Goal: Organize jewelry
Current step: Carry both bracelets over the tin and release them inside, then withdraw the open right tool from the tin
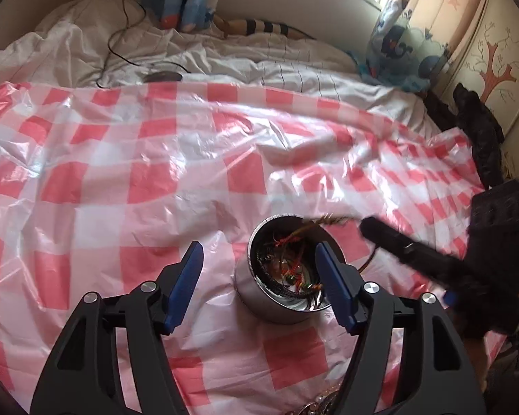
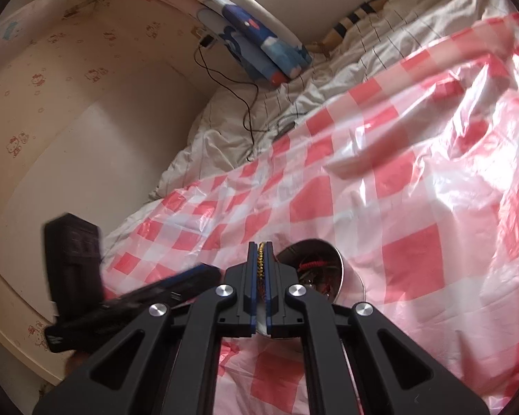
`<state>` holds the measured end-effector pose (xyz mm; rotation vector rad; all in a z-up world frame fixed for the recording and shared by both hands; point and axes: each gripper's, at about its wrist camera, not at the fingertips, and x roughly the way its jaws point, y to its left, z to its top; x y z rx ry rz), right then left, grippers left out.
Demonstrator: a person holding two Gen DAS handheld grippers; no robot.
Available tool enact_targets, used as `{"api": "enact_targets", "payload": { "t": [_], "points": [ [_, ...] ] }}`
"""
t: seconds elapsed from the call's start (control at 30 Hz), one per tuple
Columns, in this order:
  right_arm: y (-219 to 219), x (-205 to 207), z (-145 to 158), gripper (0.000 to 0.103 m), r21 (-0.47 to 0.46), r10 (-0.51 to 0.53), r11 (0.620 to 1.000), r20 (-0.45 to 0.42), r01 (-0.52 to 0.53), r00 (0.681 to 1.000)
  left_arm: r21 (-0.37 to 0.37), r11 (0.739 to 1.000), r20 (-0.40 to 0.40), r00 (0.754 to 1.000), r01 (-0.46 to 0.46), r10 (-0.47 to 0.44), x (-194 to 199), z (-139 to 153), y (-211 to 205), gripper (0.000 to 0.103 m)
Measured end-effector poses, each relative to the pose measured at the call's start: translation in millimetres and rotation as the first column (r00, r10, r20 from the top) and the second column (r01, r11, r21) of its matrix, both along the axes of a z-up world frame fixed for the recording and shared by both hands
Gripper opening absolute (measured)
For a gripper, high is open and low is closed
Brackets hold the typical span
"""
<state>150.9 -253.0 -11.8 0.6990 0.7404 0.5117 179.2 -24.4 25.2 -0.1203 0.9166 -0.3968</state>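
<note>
A round metal tin (image 1: 280, 297) stands on the red-and-white checked plastic sheet (image 1: 155, 159), holding several tangled bracelets and cords (image 1: 290, 269). My left gripper (image 1: 259, 259) is open, its blue pads on either side of the tin, just above its rim. My right gripper (image 2: 260, 252) is shut on a braided brown-and-yellow cord bracelet (image 2: 260, 269), held just left of the tin (image 2: 332, 269). In the left wrist view the right gripper (image 1: 363, 228) comes in blurred from the right, with the cord (image 1: 328, 223) over the tin's far rim.
The sheet covers a bed with a rumpled white duvet (image 1: 190, 52). A black cable (image 1: 121, 34) and a dark small object (image 1: 162, 76) lie at the sheet's far edge. A blue patterned curtain (image 1: 398, 45) hangs at right. More jewelry (image 1: 315, 404) lies at the bottom edge.
</note>
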Motion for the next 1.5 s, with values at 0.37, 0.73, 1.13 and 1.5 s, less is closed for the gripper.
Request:
{"api": "enact_targets", "payload": {
  "t": [0.37, 0.73, 1.13, 1.5],
  "points": [
    [23.3, -11.0, 14.5, 0.059, -0.277, -0.023, 0.960, 0.070, 0.042, 0.997, 0.024, 0.999, 0.045, 0.998, -0.040, 0.039, -19.8, 12.3, 17.3, 0.083],
    [-21.9, -25.2, 38.9, 0.065, -0.358, -0.185, 0.910, 0.095, 0.207, 0.978, 0.044, 0.997, 0.023, 0.998, -0.062, 0.061, -75.0, -9.7, 37.5, 0.091],
    [-6.7, 7.6, -1.2, 0.064, -0.035, -0.054, 0.998, -0.058, 0.052, 0.997, 0.092, 0.995, 0.006, 1.000, -0.025, 0.025, -93.5, -23.4, 26.0, 0.091],
    [18.5, 16.8, -16.0, 0.064, -0.060, 0.013, 0.998, -0.071, -0.018, 0.997, 0.114, 0.993, 0.018, 1.000, -0.010, 0.008, -92.2, -23.0, 20.1, 0.091]
  ]
}}
